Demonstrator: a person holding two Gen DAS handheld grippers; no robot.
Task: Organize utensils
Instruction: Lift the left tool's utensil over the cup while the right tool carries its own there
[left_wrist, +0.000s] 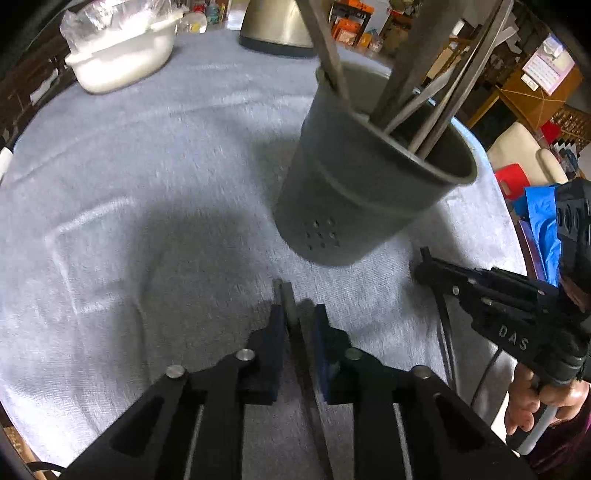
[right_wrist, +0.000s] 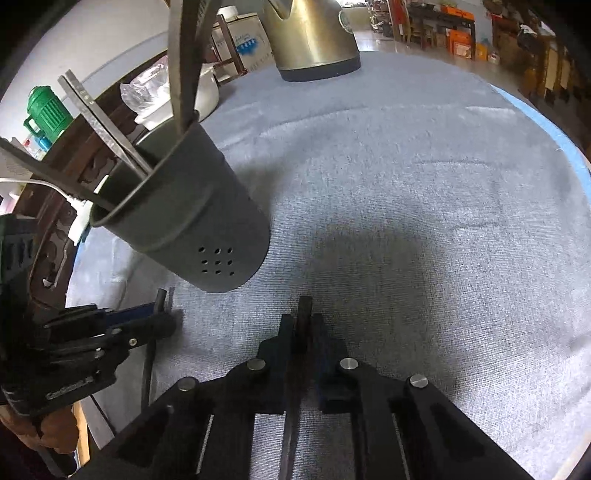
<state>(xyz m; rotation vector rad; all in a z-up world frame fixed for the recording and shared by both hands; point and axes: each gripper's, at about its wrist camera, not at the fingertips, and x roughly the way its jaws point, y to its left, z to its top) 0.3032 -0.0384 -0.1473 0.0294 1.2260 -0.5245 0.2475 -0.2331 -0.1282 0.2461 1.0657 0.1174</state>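
While each gripper's fingers clamp one thin metal utensil, left gripper (left_wrist: 299, 325) and right gripper (right_wrist: 304, 325) must next lift toward the dark perforated metal holder (left_wrist: 369, 177).

Greys and blues on my feeds

I see a dark grey holder (left_wrist: 369, 177) dotted with small holes at right, pale blue-grey ribbed cloth (left_wrist: 147, 184) across the middle, a white bowl (left_wrist: 118, 59) upper left, and a brassy kettle (right_wrist: 314, 37) along the top.
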